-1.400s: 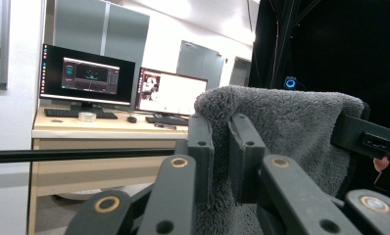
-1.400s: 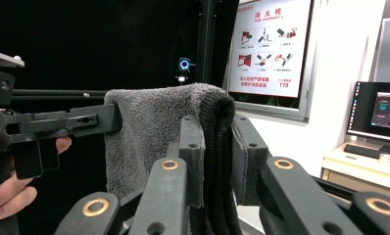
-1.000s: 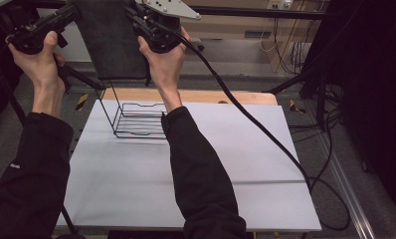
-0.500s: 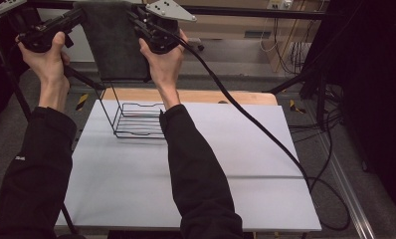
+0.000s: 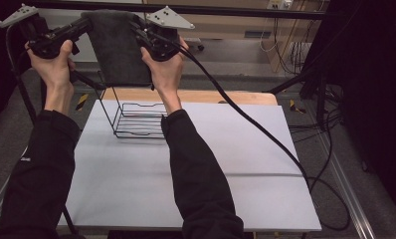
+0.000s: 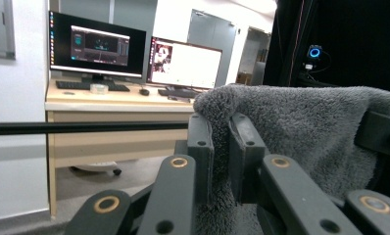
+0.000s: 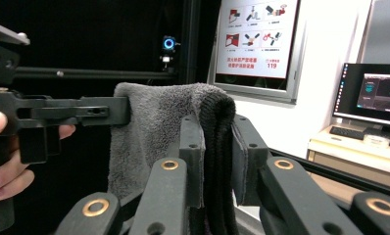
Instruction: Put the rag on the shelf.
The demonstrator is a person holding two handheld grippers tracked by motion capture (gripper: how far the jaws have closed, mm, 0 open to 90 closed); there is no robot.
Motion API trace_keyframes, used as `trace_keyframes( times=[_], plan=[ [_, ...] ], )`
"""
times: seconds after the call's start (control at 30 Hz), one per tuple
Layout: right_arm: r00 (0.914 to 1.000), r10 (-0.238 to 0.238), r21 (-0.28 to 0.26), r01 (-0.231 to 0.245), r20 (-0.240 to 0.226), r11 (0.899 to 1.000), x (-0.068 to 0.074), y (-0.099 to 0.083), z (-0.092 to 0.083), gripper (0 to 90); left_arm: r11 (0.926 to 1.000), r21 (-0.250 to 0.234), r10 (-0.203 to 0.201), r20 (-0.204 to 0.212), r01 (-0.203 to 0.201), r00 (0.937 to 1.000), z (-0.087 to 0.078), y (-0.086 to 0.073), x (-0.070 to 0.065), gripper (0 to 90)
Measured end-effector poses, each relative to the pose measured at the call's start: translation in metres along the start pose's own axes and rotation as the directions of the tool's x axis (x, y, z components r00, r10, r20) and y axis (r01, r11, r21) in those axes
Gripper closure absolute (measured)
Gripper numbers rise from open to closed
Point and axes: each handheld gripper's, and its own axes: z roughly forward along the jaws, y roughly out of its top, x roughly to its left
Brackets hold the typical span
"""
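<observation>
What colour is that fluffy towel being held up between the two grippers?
The towel is plain dark grey, with no pattern. The left gripper view shows it best.

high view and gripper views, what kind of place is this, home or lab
Most likely a lab or office workroom set up for recording. A light wooden desk carries two lit computer monitors, a black metal frame surrounds the white-covered table, and a small camera with a glowing blue ring faces in.

Wire rack (image 5: 136,119) under hanging towel (image 5: 119,50)
</observation>
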Motion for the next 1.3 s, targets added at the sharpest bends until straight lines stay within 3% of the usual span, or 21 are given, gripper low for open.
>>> trace_keyframes(
  times=[0.2, 0.33, 0.47, 0.73, 1.3],
  plan=[
    [0.9999, -0.016, 0.045, 0.016, -0.001, 0.999, 0.004, -0.006, 0.0, 78.2, 0.9998, 0.017, 0.004, 0.004, -0.004, 1.0, -0.007, -0.013, 0.003, 80.9],
    [0.9996, 0.029, 0.058, -0.028, -0.007, 0.998, 0.002, -0.015, -0.002, 78.2, 0.9995, 0.031, 0.007, 0.014, -0.007, 0.9999, -0.011, -0.02, 0.003, 80.9],
    [0.9996, 0.027, 0.07, -0.026, -0.011, 0.997, 0.002, -0.021, -0.005, 78.2, 0.9988, 0.044, 0.021, 0.015, -0.022, 0.9997, -0.013, -0.026, 0.001, 80.9],
    [0.9975, 0.067, 0.103, -0.064, -0.025, 0.993, -0.003, -0.038, -0.01, 78.2, 0.9956, 0.082, 0.045, 0.024, -0.047, 0.9987, -0.015, -0.038, 0.0, 80.9],
    [0.9934, 0.091, 0.139, -0.081, -0.068, 0.987, 0.001, -0.06, -0.021, 78.1, 0.9895, 0.12, 0.074, 0.053, -0.08, 0.9958, -0.032, -0.056, -0.003, 80.8]
  ],
)
